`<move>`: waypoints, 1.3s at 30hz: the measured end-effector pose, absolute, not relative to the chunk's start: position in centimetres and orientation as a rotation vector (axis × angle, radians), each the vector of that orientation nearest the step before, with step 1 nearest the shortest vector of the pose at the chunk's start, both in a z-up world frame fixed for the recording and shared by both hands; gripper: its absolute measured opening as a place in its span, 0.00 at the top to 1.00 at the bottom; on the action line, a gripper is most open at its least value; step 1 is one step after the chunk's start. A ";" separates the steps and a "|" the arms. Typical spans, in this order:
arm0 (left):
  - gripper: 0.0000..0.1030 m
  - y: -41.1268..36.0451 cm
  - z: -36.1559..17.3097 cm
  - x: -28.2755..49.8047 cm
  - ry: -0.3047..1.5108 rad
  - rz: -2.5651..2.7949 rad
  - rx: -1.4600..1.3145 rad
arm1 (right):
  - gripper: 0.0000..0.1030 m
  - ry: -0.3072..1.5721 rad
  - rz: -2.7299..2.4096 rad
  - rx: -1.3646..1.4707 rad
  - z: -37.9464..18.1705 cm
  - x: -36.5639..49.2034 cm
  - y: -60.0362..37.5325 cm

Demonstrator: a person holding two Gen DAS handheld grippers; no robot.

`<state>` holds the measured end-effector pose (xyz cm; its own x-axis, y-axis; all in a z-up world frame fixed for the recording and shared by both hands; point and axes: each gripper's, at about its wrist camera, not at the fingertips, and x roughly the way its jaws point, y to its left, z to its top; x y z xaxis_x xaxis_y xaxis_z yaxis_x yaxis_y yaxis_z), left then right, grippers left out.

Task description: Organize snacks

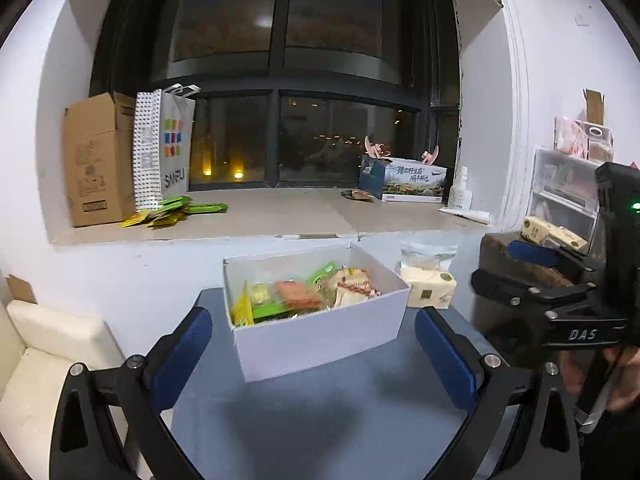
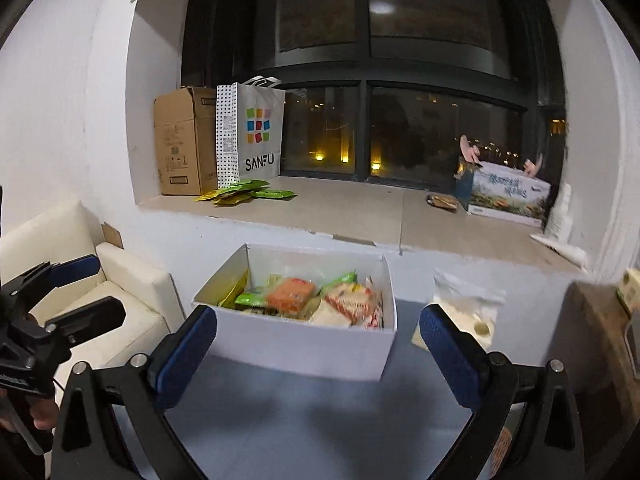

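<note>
White box [image 1: 320, 340] of snacks | left tool [image 1: 314, 352] spread, empty | right tool [image 2: 318, 350] spread, empty, tipped down

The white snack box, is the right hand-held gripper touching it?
Apart. The right wrist view shows the open right hand-held gripper with bare table between its blue pads and the white snack box.

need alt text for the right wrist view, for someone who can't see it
An open white box full of packaged snacks sits on a grey table, framed by the open, empty right gripper. Behind it, a window ledge holds a cardboard box, a SANFU shopping bag and green packets; the left gripper shows at the left edge.
</note>
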<state>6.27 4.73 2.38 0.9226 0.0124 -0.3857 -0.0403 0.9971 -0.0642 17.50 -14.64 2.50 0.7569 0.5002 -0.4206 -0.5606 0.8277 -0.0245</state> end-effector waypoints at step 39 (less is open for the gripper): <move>0.00 2.4 2.0 1.6 0.480 -0.010 -0.114 | 0.00 0.448 0.557 -0.046 1.0 8.2 -19.7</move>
